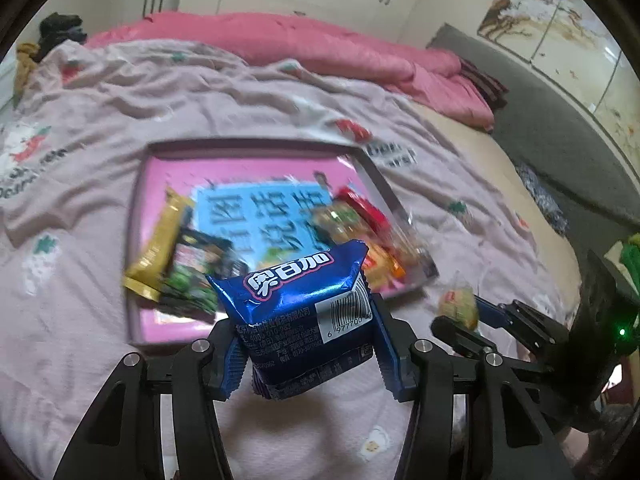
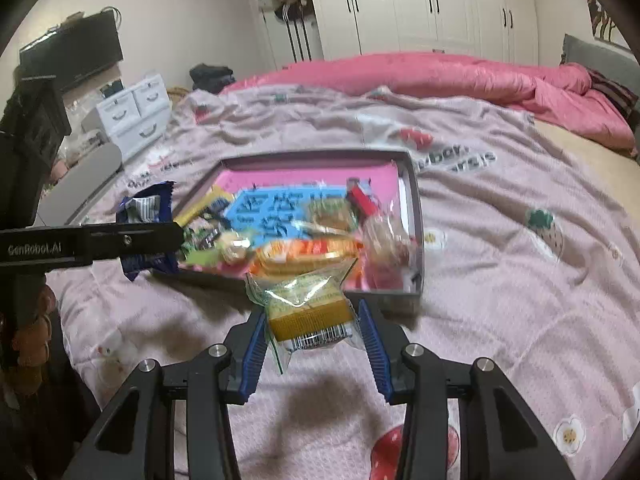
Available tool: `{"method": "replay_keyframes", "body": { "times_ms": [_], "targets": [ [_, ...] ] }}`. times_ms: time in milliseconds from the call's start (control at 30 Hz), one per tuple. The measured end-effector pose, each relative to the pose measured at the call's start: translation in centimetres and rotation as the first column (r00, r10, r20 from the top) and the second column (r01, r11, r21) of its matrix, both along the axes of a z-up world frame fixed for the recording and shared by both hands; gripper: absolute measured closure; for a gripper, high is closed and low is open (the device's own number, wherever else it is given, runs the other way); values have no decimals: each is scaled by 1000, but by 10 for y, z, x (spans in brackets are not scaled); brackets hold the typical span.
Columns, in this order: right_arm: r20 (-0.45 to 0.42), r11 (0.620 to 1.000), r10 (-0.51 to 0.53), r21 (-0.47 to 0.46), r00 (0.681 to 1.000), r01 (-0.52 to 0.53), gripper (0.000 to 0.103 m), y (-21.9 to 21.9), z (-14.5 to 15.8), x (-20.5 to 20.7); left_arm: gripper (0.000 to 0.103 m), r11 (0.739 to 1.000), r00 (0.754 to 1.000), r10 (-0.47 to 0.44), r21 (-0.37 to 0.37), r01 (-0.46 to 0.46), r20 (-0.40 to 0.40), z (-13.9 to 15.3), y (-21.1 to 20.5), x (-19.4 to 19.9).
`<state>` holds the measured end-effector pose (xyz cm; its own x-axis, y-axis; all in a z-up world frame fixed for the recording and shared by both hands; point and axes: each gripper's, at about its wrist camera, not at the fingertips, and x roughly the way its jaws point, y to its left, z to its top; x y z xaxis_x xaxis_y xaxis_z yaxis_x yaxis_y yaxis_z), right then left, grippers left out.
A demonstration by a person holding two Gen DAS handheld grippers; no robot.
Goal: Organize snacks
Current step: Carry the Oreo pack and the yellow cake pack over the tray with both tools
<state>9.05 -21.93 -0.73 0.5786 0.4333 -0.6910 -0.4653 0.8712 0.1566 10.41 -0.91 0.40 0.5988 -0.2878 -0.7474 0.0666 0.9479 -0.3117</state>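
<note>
My left gripper (image 1: 306,344) is shut on a blue snack pack (image 1: 304,308) and holds it above the bed, just short of the near edge of a shallow grey box (image 1: 256,146) with a pink floor. My right gripper (image 2: 312,332) is shut on a clear-wrapped yellow snack (image 2: 308,308) just in front of the same box (image 2: 320,155). The box holds several snack packets: a yellow bar (image 1: 158,248), a green-black packet (image 1: 196,272), an orange packet (image 2: 308,252). The right gripper with its snack shows in the left wrist view (image 1: 460,308); the left gripper and blue pack show in the right wrist view (image 2: 148,224).
The box lies on a bed with a pale pink printed sheet (image 2: 500,240). A pink duvet (image 2: 440,76) is heaped at the far side. White drawers (image 2: 136,116) and a TV (image 2: 76,52) stand at the left; wardrobes (image 2: 420,4) line the back wall.
</note>
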Motion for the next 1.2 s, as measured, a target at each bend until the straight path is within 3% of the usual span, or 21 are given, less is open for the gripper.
{"method": "replay_keyframes", "body": {
  "times_ms": [300, 600, 1200],
  "targets": [
    [42, 1000, 12, 22, 999, -13, 58, 7, 8, 2, 47, 995, 993, 98, -4, -98, 64, 21, 50, 2],
    [74, 999, 15, 38, 997, -18, 58, 11, 11, 11, 47, 986, 984, 161, 21, -163, 77, 23, 82, 5],
    [66, 998, 17, 65, 998, -21, 58, 15, 6, 30, 47, 985, 996, 91, 146, -91, 5, -18, 53, 18]
  ]
}}
